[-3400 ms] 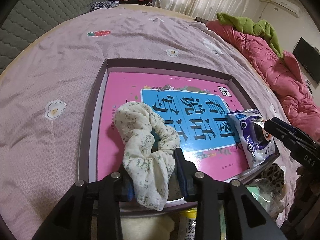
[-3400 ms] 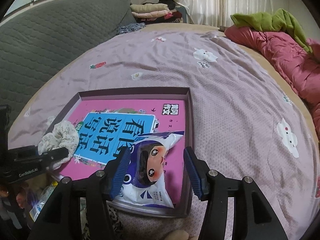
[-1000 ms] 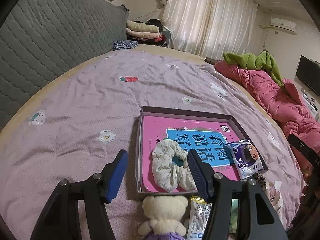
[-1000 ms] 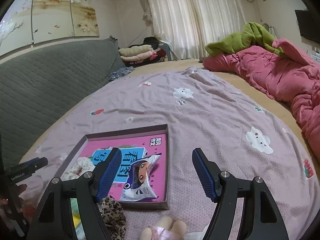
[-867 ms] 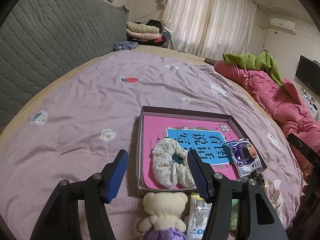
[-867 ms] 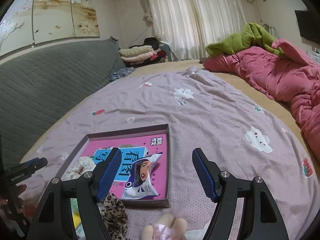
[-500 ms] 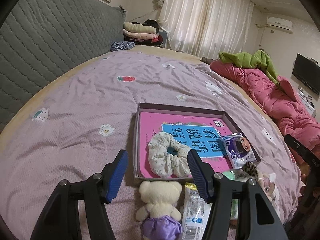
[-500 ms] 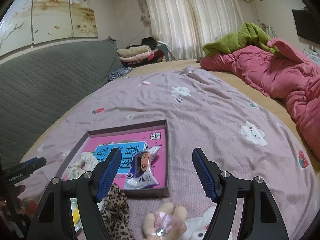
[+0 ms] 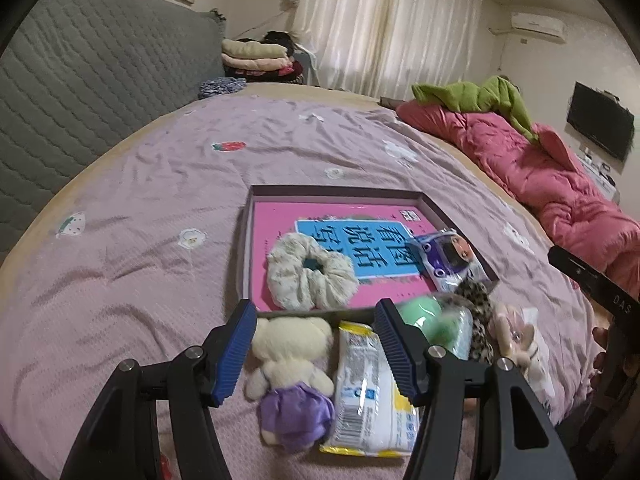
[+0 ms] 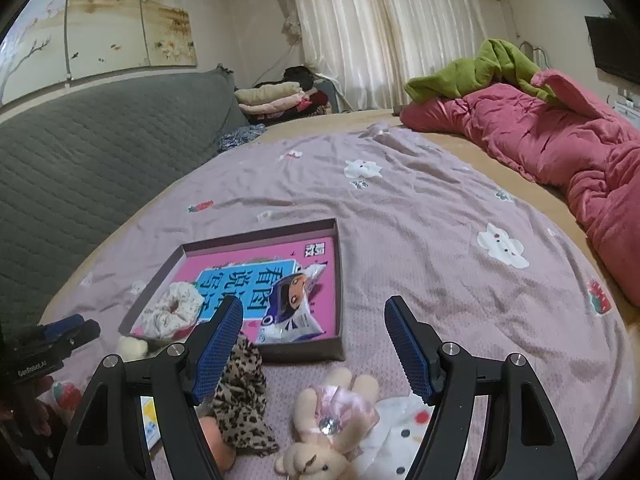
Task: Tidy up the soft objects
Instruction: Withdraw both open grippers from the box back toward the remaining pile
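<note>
**Listener:** So, where does the tidying stand?

**Onlooker:** Partway, I judge. A shallow tray (image 9: 245,256) lies on the lilac bedspread (image 9: 132,208), lined with a pink book cover. A floral scrunchie (image 9: 310,271) rests in it at about 7 o'clock, and a cartoon-printed snack packet (image 9: 446,258) at about 4 o'clock.

**Listener:** What remains outside?

**Onlooker:** A row of soft things just beside the tray's near wall. From the left camera: a cream teddy in a purple skirt (image 9: 290,364), a white and yellow tissue pack (image 9: 370,384) touching it, then a mint-green item I cannot identify. From the right camera: a leopard-print cloth (image 10: 240,396), a small tan plush in a pink dress (image 10: 328,420), and a white dotted piece beside it.

**Listener:** And the grippers?

**Onlooker:** Both are empty. The left gripper (image 9: 312,348) has its blue pads spread wide, tilted downward, with the teddy framed between them but untouched. The right gripper (image 10: 314,344) is equally spread, angled down, hovering above the tan plush with bare bedspread between its fingers.

**Listener:** What next?

**Onlooker:** Probably a fresh pick. The left would need to drop toward 6 o'clock and close around the teddy's body. Plush squashes, so a grip on the middle seems safest, then a lift over the wall.
</note>
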Action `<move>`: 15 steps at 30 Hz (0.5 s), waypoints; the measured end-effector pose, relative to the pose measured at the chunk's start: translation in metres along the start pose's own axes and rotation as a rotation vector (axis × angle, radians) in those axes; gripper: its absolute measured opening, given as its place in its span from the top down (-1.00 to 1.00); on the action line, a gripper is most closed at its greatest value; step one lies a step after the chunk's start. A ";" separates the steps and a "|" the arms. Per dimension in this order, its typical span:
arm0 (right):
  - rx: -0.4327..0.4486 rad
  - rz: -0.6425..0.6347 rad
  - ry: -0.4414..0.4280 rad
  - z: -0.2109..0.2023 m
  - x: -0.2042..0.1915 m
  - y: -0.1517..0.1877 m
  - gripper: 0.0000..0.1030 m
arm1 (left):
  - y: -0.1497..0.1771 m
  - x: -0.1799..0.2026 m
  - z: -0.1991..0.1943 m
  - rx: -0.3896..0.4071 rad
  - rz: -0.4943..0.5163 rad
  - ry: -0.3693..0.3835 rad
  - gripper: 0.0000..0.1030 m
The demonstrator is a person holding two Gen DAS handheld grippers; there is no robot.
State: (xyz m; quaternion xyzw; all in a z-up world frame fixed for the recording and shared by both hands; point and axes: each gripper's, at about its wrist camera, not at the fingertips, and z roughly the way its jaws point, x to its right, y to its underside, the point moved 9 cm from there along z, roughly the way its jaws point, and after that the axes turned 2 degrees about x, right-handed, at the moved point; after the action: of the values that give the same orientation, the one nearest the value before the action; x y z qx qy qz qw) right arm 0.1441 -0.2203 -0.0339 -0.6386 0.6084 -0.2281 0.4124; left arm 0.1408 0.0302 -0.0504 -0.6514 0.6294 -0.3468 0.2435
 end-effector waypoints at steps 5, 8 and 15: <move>-0.013 -0.009 0.000 -0.009 -0.002 0.009 -0.45 | 0.006 0.007 -0.005 -0.011 0.015 0.014 -0.19; -0.018 -0.008 -0.001 -0.012 -0.002 0.012 -0.45 | 0.009 0.009 -0.008 -0.015 0.014 0.016 -0.19; -0.042 -0.030 0.003 -0.020 -0.006 0.024 -0.45 | 0.015 0.013 -0.016 -0.023 0.027 0.023 -0.19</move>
State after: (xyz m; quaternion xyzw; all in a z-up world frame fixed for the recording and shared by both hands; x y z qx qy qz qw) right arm 0.1131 -0.2172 -0.0413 -0.6558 0.6040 -0.2225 0.3945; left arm 0.1188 0.0177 -0.0499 -0.6416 0.6447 -0.3438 0.2335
